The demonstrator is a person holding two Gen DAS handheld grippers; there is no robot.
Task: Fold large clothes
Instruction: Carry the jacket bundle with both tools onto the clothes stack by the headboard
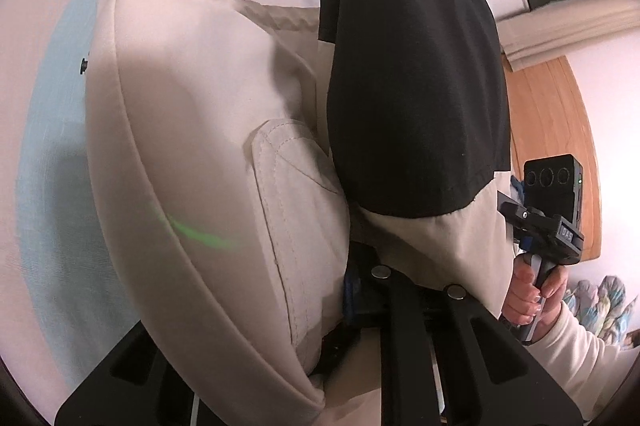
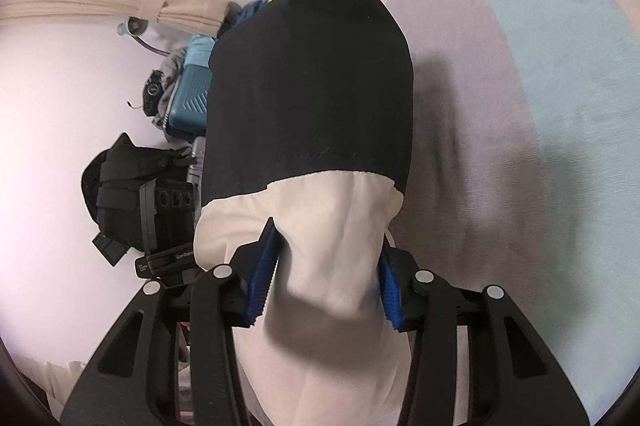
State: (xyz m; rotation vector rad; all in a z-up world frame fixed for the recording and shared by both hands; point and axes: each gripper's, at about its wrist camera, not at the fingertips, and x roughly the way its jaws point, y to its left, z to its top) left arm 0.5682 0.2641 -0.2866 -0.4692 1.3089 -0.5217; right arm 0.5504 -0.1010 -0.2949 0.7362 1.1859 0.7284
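A large garment, cream (image 1: 192,130) with a black panel (image 1: 408,74), hangs lifted above the bed. In the left wrist view it drapes over my left gripper (image 1: 384,286) and hides the fingertips; the jaws are shut on a bunched cream edge. In the right wrist view my right gripper (image 2: 324,266) is shut on the garment: its blue pads (image 2: 264,266) press a thick fold of cream cloth (image 2: 320,210) from both sides, and the black panel (image 2: 312,74) hangs beyond. A hand (image 1: 528,290) holds the right gripper's handle at the right edge.
A pale pink bed sheet (image 1: 48,146) with a light blue band lies under the garment. A wooden headboard (image 1: 552,146) and a patterned quilt (image 1: 604,306) are at the right. A teal case (image 2: 192,98) and a black bag (image 2: 116,182) sit beyond the bed.
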